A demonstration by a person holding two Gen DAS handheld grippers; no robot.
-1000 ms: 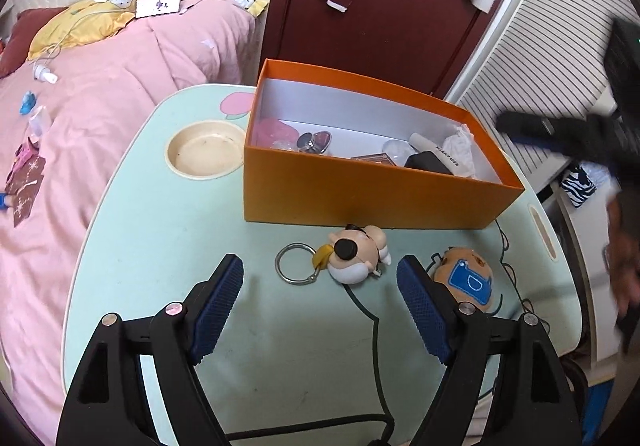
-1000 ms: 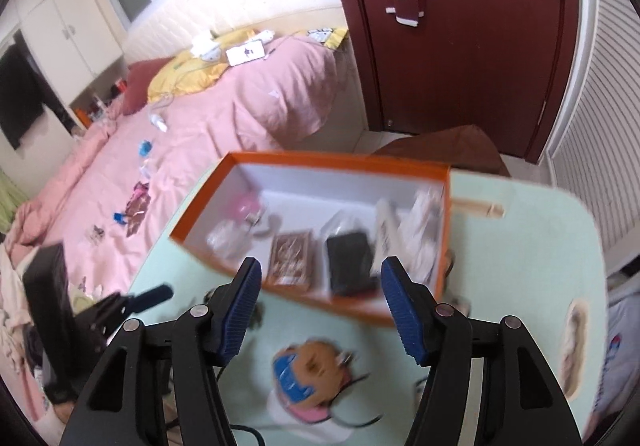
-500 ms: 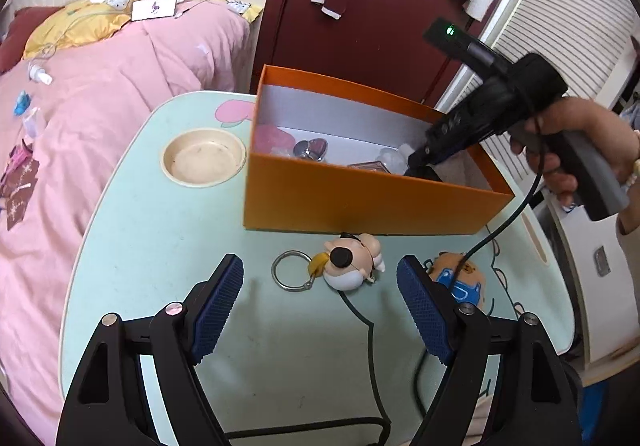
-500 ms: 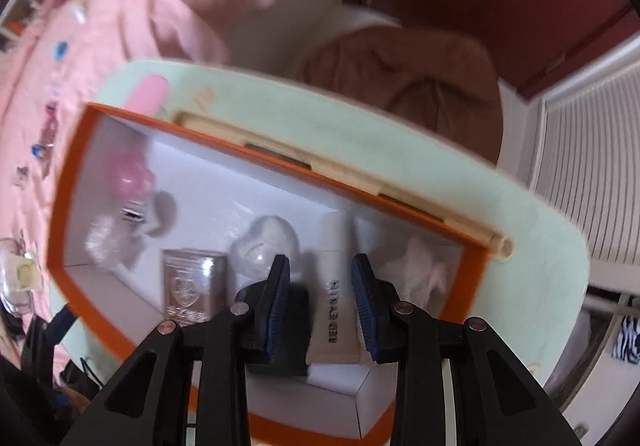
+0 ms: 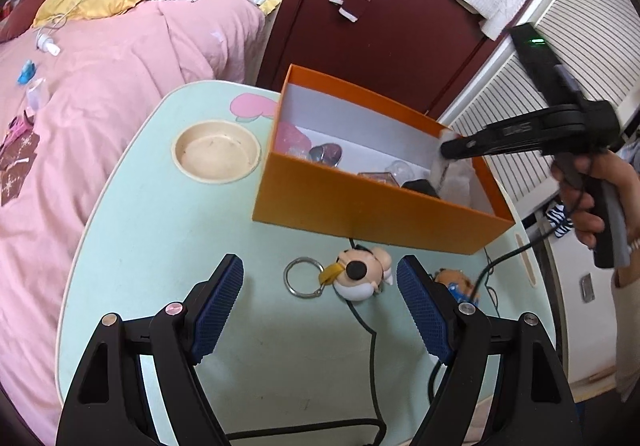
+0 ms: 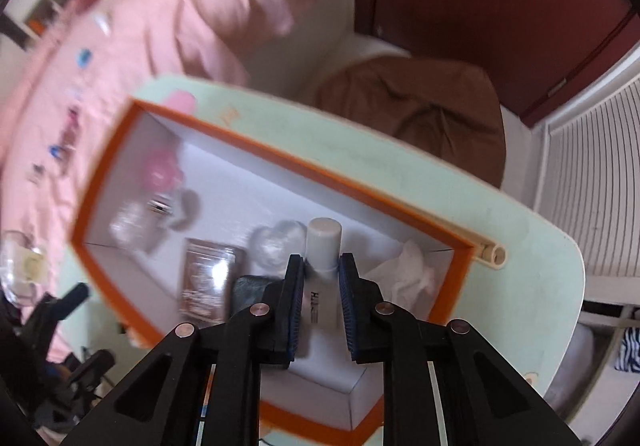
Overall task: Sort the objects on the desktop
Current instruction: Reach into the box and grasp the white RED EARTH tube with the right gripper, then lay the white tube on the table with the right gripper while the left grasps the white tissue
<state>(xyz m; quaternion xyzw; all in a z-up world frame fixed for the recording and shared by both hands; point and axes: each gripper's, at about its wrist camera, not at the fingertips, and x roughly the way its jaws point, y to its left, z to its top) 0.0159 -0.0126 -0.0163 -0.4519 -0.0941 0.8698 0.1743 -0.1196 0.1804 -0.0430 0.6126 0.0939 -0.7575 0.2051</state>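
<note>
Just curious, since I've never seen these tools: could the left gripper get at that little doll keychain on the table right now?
Probably yes. The left gripper is open, and the doll keychain lies on the table just ahead between its fingers, with nothing over it.

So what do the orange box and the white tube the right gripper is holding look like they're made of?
The orange open-topped box looks like matte cardboard: thin flat walls, crisp folded corners, white inside. The white capped tube, clamped in the right gripper, looks like smooth plastic with a soft sheen and printed lettering, though blur leaves that uncertain.
</note>
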